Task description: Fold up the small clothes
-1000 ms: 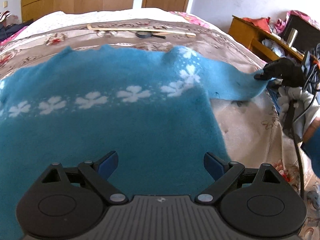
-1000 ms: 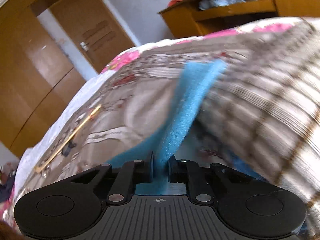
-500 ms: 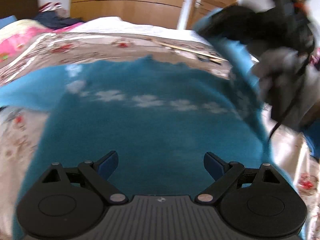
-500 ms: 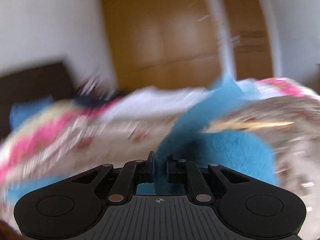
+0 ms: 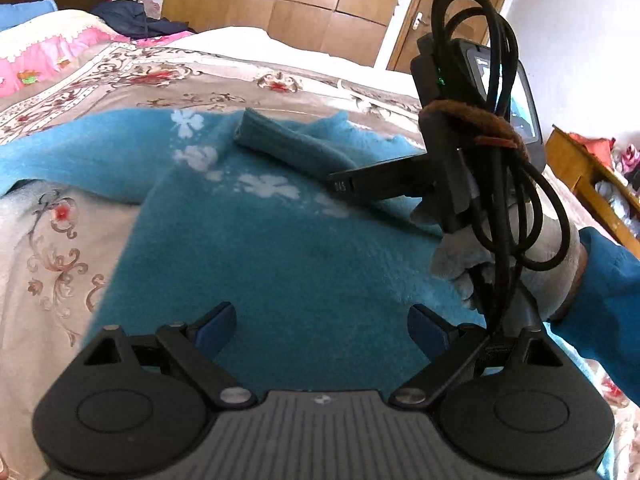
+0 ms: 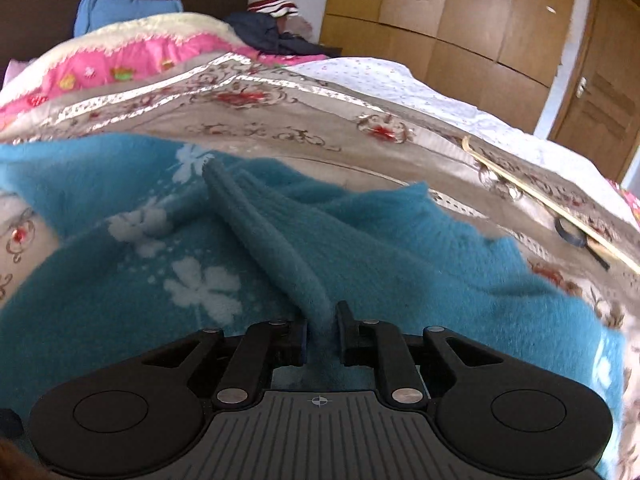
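Observation:
A small blue sweater point(image 5: 288, 256) with white flower marks lies spread on the floral bedspread point(image 5: 60, 256). Its right sleeve point(image 6: 264, 240) is folded across the chest and points to the far left. My right gripper point(image 6: 321, 326) is shut on this sleeve, low over the sweater body; it also shows in the left wrist view point(image 5: 384, 188). My left gripper point(image 5: 322, 330) is open and empty, hovering above the sweater's lower part. The other sleeve point(image 5: 68, 152) lies stretched out to the left.
A wooden stick point(image 6: 548, 204) and a roll of dark tape point(image 6: 572, 236) lie on the bed beyond the sweater. Pink bedding point(image 6: 120, 64) and dark clothes point(image 6: 272, 36) are piled at the bed's far end. A wooden shelf point(image 5: 592, 184) stands at the right.
My right gripper carried the sleeve from the bed's right side up and over, then laid it across the sweater's chest. My left gripper stayed open above the sweater.

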`<action>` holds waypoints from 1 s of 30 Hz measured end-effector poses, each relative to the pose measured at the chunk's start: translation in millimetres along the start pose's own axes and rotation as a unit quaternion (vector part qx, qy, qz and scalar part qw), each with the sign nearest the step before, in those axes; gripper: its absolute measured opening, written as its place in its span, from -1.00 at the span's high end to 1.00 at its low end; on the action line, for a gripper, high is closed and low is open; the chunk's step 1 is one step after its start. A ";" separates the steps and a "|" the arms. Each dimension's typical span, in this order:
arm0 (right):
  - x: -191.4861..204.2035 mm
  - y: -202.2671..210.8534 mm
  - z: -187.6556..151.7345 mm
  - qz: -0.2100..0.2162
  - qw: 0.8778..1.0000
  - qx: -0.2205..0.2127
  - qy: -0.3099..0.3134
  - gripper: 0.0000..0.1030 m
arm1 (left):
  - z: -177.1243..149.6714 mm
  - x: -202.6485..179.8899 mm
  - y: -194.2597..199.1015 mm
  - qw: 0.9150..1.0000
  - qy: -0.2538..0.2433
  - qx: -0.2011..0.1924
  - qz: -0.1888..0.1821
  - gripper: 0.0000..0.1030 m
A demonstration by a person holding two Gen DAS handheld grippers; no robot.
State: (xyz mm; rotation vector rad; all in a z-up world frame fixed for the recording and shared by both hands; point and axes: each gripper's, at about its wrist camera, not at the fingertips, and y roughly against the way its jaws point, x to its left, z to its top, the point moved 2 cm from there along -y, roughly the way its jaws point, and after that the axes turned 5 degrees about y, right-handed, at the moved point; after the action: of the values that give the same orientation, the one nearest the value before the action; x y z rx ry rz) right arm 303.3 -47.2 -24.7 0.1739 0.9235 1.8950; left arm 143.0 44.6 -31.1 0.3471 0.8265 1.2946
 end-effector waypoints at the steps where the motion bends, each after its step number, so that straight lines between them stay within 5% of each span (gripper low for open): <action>1: 2.0 -0.3 1.0 0.004 1.000 -0.001 0.008 0.57 | 0.7 1.5 1.7 1.000 0.003 -0.001 0.000 -0.97; 6: 14.6 -0.7 13.3 0.033 0.999 -0.005 0.020 0.53 | 3.7 9.7 9.1 1.000 0.018 -0.010 0.004 -0.97; 11: 24.4 -12.8 18.7 0.048 0.998 0.043 0.028 0.47 | 5.7 22.6 20.6 0.998 0.028 -0.034 0.036 -0.97; 16: 26.8 -0.3 34.4 0.107 0.993 0.041 -0.009 0.36 | 5.5 39.0 31.3 0.996 0.052 -0.050 0.050 -0.97; 19: 52.5 -8.0 40.1 0.113 0.989 0.086 0.046 0.33 | 3.9 47.3 36.8 0.995 0.064 -0.052 0.055 -0.97; 24: 92.3 9.1 85.1 0.155 0.985 0.040 0.064 0.33 | 5.6 70.1 69.2 0.990 0.088 -0.085 0.076 -0.97; 30: 215.7 9.6 130.2 0.215 0.957 -0.016 0.193 0.32 | 6.1 120.3 103.3 0.978 0.126 -0.109 0.124 -0.97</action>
State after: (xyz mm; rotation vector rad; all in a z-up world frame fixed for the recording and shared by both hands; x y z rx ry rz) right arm 250.2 195.9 16.4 -0.0227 1.1851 2.4007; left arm 79.7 187.0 -0.7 0.1126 0.8621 1.6715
